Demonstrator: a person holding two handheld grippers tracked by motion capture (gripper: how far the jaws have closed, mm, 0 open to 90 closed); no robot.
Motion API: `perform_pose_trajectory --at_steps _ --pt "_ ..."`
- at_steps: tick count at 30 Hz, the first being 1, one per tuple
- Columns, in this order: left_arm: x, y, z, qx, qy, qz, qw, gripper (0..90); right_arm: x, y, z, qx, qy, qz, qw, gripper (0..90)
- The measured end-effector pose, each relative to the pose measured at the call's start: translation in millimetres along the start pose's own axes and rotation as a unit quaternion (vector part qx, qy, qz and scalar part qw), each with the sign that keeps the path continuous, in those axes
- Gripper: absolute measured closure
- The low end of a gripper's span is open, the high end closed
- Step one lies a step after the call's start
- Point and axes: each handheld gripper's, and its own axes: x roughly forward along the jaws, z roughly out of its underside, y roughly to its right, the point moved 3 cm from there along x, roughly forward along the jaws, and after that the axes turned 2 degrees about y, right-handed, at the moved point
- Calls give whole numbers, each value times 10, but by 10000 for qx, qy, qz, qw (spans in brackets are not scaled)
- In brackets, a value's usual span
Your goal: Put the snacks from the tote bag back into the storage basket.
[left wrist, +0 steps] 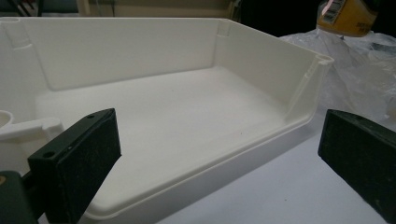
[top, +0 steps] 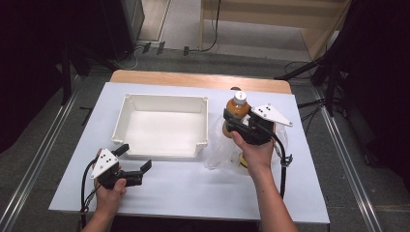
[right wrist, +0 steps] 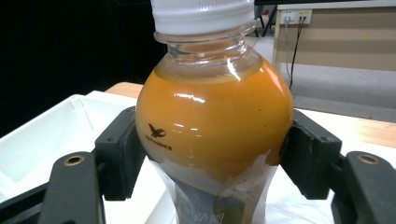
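**Bottle gripped beside open tray**

On a white table (top: 188, 193) laid over a wooden top, a person works two hand-held grippers, forearms entering from the near edge. Largest on the surface is a white tray (top: 161, 99), shallow and rectangular, its near wall cut low; in the left gripper view its bare floor and rounded lip (left wrist: 196, 186) fill the space between the jaws. Just right of the tray lies a crumpled clear plastic bag (top: 217, 154), seen again at the edge of the left gripper view (left wrist: 355, 84). Above the bag, the right gripper (top: 237, 123) is clamped on a bottle (top: 238, 108) of orange juice with a white cap, held upright. The right gripper view shows both black pads pressed against the bottle (right wrist: 215, 135) at its bulbous shoulder, one on each side, a small bird logo facing the camera. Near the table's front left, the left gripper (top: 133, 159) rests low in the person's left hand (top: 110, 193), its jaws spread wide and holding nothing, pointed toward the tray's near wall.
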Motion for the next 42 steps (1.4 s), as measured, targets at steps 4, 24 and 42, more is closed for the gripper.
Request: perform_pose_trajectory --at_steps 4,24,42 --pt "-4 -15 -3 -81 40 15 10000 0 51 -54 -33 10 -1 -52 10000 305" --pt "-24 -14 -7 -34 129 103 9999 0 268 -218 -54 21 -93 -150 9998 304" --pt "-15 -13 0 2 123 163 9998 0 428 -361 -96 -27 -122 -252 9996 305"
